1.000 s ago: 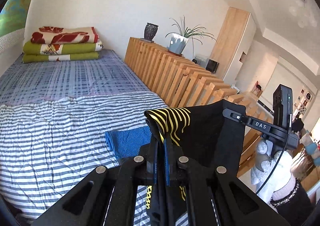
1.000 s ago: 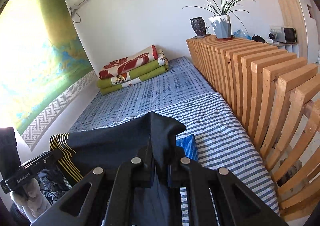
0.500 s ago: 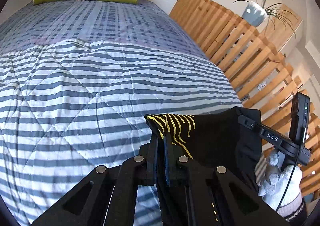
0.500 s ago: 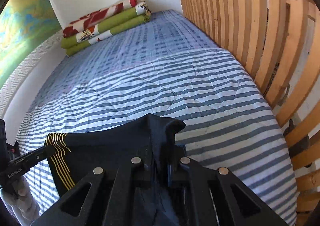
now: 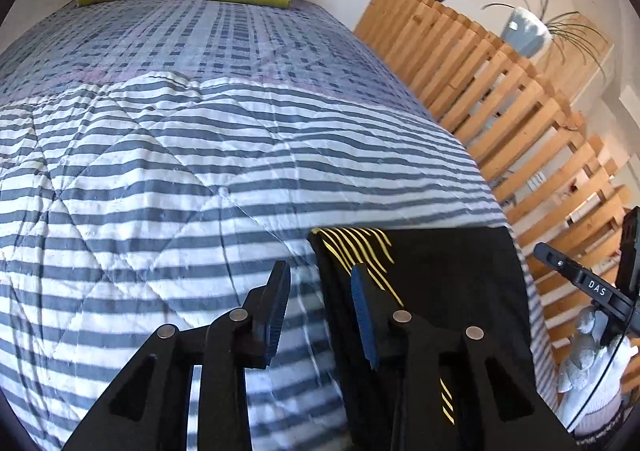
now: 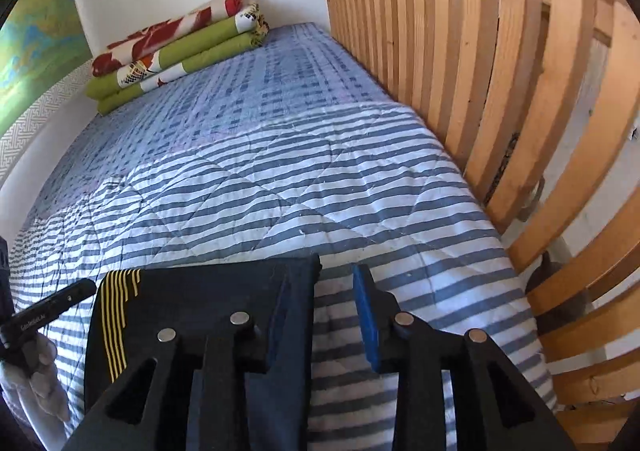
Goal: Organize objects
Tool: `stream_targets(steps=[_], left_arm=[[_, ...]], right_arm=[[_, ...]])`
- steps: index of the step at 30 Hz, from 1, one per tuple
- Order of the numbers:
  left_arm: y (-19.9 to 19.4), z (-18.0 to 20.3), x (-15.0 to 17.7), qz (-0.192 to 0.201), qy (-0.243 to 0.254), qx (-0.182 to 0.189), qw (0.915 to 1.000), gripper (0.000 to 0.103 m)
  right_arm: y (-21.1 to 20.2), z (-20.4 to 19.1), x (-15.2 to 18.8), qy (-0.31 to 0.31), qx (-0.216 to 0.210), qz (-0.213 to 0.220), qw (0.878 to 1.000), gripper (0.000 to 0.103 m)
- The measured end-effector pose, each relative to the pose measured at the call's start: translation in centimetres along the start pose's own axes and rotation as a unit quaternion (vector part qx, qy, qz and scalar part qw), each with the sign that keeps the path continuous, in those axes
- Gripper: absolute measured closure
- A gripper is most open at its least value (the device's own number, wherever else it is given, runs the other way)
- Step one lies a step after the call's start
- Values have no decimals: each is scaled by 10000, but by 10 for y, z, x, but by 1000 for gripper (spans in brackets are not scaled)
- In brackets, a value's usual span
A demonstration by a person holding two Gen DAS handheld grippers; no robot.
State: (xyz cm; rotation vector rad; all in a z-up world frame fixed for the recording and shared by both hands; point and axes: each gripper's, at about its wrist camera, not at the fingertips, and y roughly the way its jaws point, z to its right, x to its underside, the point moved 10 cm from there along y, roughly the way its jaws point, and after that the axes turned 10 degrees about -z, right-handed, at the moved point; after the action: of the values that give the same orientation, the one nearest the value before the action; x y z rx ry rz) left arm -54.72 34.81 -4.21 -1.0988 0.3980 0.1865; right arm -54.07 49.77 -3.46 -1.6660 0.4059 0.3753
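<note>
The black garment (image 5: 440, 271) was laid flat on the striped bed quilt (image 5: 160, 191), stretched sideways between both tongs. The left tongs (image 5: 320, 307) and right tongs (image 6: 320, 311) were being opened, each beside one edge, nothing clamped.

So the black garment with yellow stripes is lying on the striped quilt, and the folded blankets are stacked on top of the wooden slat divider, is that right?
Not quite. The folded blankets are stacked on the bed at its far end against the wall, not on the wooden slat divider; the right wrist view shows this. The black garment with yellow stripes does lie on the striped quilt.
</note>
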Motion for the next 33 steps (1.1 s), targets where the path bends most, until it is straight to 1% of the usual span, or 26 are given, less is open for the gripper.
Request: stream_targets(steps=[2, 5, 6, 8, 9, 10, 12, 13, 15, 16, 18, 19, 20, 21, 24, 26, 29, 31, 33], left_arm=[[-14, 18, 21, -113, 250, 132, 9995, 70], [-26, 51, 58, -332, 591, 372, 9970, 70], [-26, 60, 72, -448, 689, 427, 9957, 69], [-17, 72, 100, -803, 894, 429, 9918, 68], [-11, 73, 112, -935, 940, 308, 9907, 68], [-4, 68, 124, -1085, 861, 168, 9902, 68], [2, 52, 145, -1337, 569, 20, 9894, 69], [-2, 43, 152, -1344, 540, -172, 9893, 68], [-17, 29, 165, -1377, 509, -475, 9880, 68], [-29, 23, 173, -1400, 518, -616, 9869, 68], [-58, 18, 186, -1301, 581, -763, 9869, 68], [-76, 17, 194, -1228, 632, -815, 9871, 68], [-92, 18, 201, -1168, 666, -836, 9874, 68], [-108, 18, 208, -1116, 669, -855, 9878, 68], [-160, 20, 232, -903, 564, -832, 9908, 68], [-198, 23, 247, -678, 506, -842, 9928, 68], [-252, 29, 278, -383, 449, -887, 9943, 67], [-287, 30, 299, -252, 329, -872, 9953, 67], [-319, 29, 322, -156, 283, -960, 9949, 67]], right_arm=[[-17, -10, 23, -132, -264, -77, 9995, 74], [-35, -22, 62, -209, -461, -191, 9985, 74], [-37, -26, 73, -186, -549, -251, 9980, 74], [-40, -37, 97, -253, -742, -406, 9961, 74], [-39, -42, 110, -337, -766, -515, 9952, 74], [-37, -45, 124, -397, -722, -646, 9945, 74], [-25, -44, 149, -484, -523, -1043, 9920, 74], [-23, -38, 160, -393, -457, -1171, 9913, 74], [-30, -26, 175, -18, -548, -1362, 9892, 73], [-37, -19, 182, 95, -469, -1398, 9890, 73], [-56, -9, 195, 83, -107, -1390, 9902, 73], [-68, -8, 201, 23, 5, -1345, 9909, 73], [-81, -10, 207, 2, -9, -1295, 9916, 73], [-94, -14, 214, 9, -112, -1241, 9922, 73], [-134, -27, 236, 103, -336, -1008, 9943, 73], [-156, -45, 252, 75, -466, -910, 9947, 73], [-198, -78, 277, -104, -446, -643, 9969, 73], [-229, -101, 298, -189, -522, -526, 9971, 73], [-258, -124, 312, -261, -649, -418, 9967, 72]])
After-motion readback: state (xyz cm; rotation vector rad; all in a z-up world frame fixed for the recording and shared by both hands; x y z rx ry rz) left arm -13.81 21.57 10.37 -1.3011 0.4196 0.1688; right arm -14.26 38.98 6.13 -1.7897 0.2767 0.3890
